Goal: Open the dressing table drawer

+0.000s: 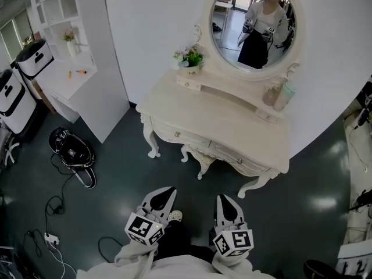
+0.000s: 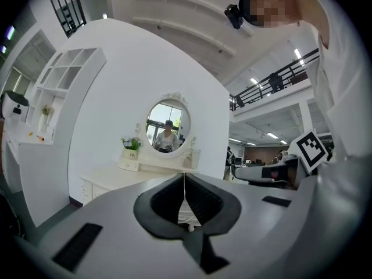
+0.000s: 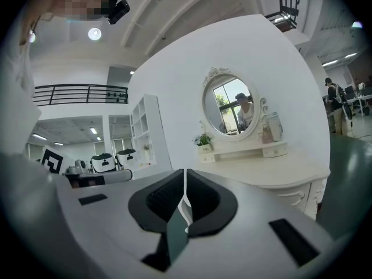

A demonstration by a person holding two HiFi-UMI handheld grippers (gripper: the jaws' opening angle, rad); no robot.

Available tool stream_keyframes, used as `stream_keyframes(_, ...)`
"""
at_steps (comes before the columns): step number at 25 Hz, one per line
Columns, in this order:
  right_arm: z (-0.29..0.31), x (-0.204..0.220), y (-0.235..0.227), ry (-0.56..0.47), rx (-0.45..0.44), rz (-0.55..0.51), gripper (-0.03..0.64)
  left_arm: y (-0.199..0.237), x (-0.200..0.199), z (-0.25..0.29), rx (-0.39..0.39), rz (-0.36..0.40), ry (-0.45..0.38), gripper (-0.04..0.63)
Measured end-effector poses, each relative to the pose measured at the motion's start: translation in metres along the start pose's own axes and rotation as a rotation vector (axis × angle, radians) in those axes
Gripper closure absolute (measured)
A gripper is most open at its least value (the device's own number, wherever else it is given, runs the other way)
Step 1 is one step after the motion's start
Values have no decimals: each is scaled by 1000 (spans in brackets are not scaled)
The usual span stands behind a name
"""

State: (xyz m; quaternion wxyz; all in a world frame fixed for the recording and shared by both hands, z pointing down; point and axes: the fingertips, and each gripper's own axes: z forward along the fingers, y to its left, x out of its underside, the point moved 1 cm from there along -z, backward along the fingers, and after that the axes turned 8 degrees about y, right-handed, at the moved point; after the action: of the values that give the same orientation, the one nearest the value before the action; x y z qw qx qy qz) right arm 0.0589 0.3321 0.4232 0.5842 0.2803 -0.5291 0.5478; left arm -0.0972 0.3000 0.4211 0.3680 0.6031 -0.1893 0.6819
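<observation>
Dark floor (image 1: 122,173); cream dressing table (image 1: 221,118) ahead, drawers (image 1: 189,139) seemingly closed. Left gripper (image 1: 168,192) and right gripper (image 1: 224,200): jaws together, empty, apart from table.

I see a dark green floor (image 1: 302,202) and a white wall (image 1: 151,28). A small pot of flowers (image 1: 189,57) stands close to the wall. Two jars (image 1: 279,95) stand off to its right, well apart from it. On the left is a white shelf unit (image 1: 61,4) with a little vase (image 1: 70,39) in one box. Below it is a white desk (image 1: 61,83) with something small and orange (image 1: 81,71) on top. Two white and black cases (image 1: 17,100) stand at the far left. A black bag (image 1: 72,150) lies on the floor near the desk. Black cables (image 1: 55,205) curl below the bag, down to a white plug strip (image 1: 51,238).
</observation>
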Motion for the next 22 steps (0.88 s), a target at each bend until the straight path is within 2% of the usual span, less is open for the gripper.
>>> stream_keyframes(14,103,-41,-3,-43,17,-8,580,83,-39,63,47,33,-38,577)
stream_keyframes(22,128,-27,10,18,2,-3,580,103,-29,67,51,10,3,577)
